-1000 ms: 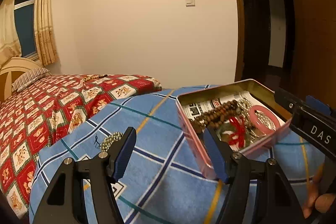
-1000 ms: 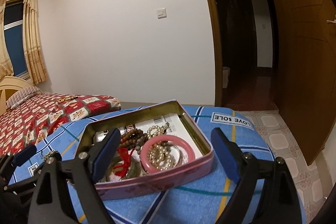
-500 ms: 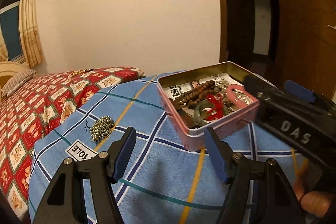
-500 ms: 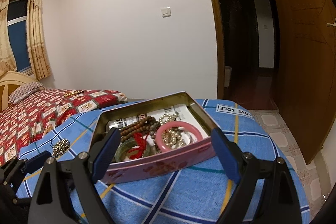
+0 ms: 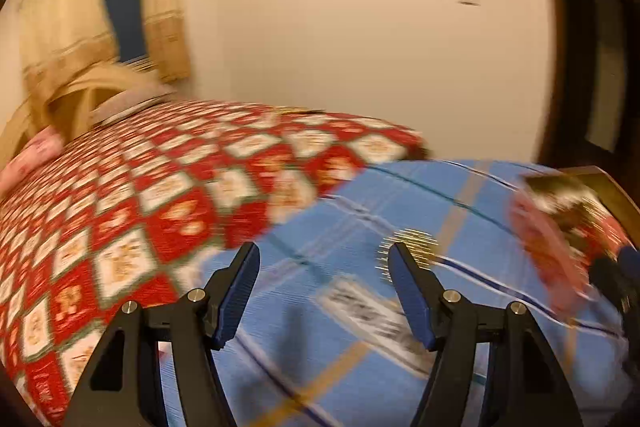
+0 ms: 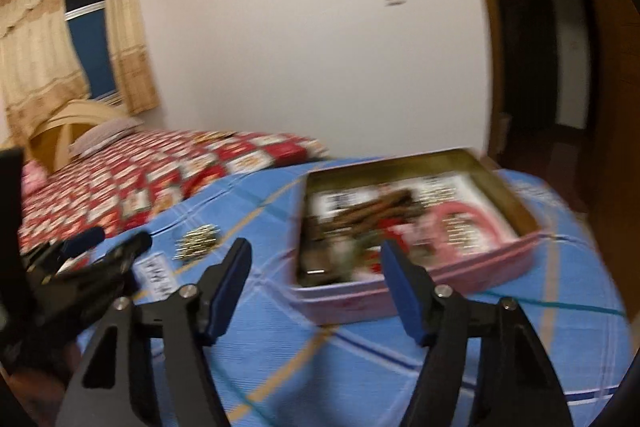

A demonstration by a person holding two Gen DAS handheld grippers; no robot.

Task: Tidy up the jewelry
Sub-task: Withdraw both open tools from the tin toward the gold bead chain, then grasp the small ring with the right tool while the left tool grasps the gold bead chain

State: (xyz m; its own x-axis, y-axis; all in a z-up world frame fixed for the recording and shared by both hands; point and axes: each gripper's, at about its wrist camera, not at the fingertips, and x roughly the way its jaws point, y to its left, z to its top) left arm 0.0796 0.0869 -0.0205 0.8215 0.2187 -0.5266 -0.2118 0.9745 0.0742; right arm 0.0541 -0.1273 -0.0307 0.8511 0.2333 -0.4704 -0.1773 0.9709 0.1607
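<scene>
**A:** While both views are smeared with motion, you can make out the job well enough. The loose clump of beads [image 5: 412, 247] sits on the blue checked cover [image 5: 360, 367], right of centre in your left view, just past the tip of the right-hand finger of your left gripper [image 5: 322, 297]. Those jaws stand spread, nothing between them.

**B:** And the tin?

**A:** The pink tin [image 6: 400, 297] fills the middle right of your right view, lid off, with a pink bangle [image 6: 468, 223] and dark bead strings inside; the rest is too blurred to name. Your right gripper [image 6: 316, 287] has just been narrowing its jaws, yet they are parted and nothing is between the pads; the tin's near wall only shows behind them.

**B:** So which step is this?

**A:** I'd judge it the approach to that last stray piece outside the tin. In the right view the beads [image 6: 200, 241] lie left of centre, well apart from the tin.

**B:** What does the next move need?

**A:** Steady your left hand, shift it rightward until the clump lies between both pads, then sink to the cover before pinching. Beads are loose, so grip the bulk, not a strand.
</scene>
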